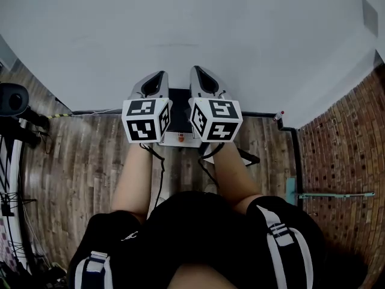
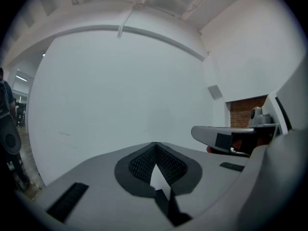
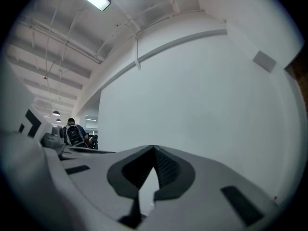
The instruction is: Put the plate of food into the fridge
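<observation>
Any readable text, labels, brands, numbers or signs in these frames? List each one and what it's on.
No readable text in any view.
Left marker cube and right marker cube: black-and-white square patterns only, no letters or digits.
Small white mark on the person's black clothing: too small to read.
Grey wall plate: no print visible.

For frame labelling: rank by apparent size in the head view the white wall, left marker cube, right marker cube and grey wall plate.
1. white wall
2. left marker cube and right marker cube: look alike, not ranked
3. grey wall plate: smallest, though farther from the camera
</observation>
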A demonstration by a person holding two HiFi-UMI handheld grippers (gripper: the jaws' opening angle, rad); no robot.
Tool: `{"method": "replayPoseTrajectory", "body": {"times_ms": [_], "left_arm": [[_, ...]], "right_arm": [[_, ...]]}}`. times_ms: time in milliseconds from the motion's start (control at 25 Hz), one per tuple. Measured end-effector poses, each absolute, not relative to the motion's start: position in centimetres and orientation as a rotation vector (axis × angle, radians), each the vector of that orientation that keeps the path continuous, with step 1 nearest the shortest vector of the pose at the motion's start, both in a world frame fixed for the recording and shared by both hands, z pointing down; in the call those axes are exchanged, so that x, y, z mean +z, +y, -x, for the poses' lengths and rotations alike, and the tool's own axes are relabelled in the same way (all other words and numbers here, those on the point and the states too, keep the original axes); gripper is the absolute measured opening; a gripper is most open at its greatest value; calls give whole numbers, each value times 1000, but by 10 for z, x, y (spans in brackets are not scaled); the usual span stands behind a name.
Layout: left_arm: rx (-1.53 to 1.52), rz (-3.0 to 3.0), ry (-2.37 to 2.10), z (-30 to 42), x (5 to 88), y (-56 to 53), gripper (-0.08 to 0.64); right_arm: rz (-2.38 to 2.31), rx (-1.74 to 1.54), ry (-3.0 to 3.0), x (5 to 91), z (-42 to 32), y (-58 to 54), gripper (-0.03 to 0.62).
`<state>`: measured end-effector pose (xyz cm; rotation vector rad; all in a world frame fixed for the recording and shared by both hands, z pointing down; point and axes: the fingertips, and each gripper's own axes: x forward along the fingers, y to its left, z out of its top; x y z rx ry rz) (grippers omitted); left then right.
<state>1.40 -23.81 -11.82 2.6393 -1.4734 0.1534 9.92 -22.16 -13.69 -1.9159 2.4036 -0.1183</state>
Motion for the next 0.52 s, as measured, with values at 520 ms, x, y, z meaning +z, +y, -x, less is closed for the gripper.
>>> {"method": "replayPoseTrajectory", "body": {"times_ms": [520], "left_arm": [[132,-2664,-1432,-26,-124,-234,-6]], "right_arm": [[1943,-128,2428,-128,-110,-225,12]]}}
